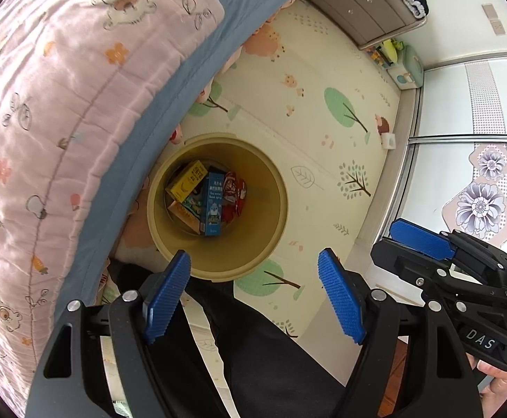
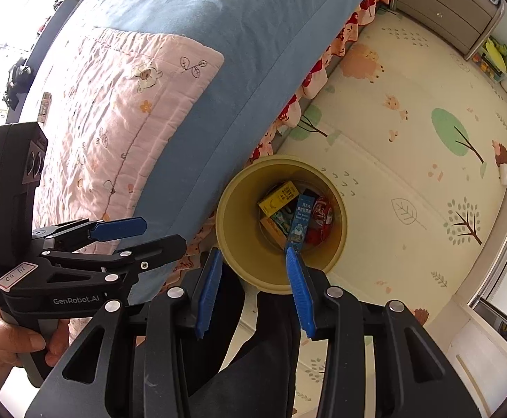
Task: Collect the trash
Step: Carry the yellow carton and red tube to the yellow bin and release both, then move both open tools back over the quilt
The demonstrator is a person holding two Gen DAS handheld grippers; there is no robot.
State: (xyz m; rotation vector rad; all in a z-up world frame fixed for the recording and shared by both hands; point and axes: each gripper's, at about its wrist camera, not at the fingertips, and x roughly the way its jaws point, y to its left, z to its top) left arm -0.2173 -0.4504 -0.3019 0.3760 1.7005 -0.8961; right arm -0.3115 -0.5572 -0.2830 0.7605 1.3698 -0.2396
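Looking at this from biggest to smallest: the bed fills the whole left side, blue sheet hanging over the edge and a pink quilt on top. Next is the play mat with the trees and sheep on it, covering the floor out to the drawers in the far corner.

Then the yellow bin, which stands on the mat, tucked right against the bed's side. That's where the trash is now: a yellow box, a blue box standing roughly on end, a red wrapper and some other packs underneath. I can't spot any loose trash on the mat or quilt in either view.

The bit that matters: the bin sits just below and ahead of both tongs, and both point steeply down at it. The left tongs are spread wide with nothing between them, near finger over the rim. The right tongs are only partly open, also empty, with one fingertip lined up over the blue box's lower end in its own view. Right looks slightly nearer the bin's mouth to me, but it's close.

My guess is both loads are dropped, so the next pick lies away from the bin.
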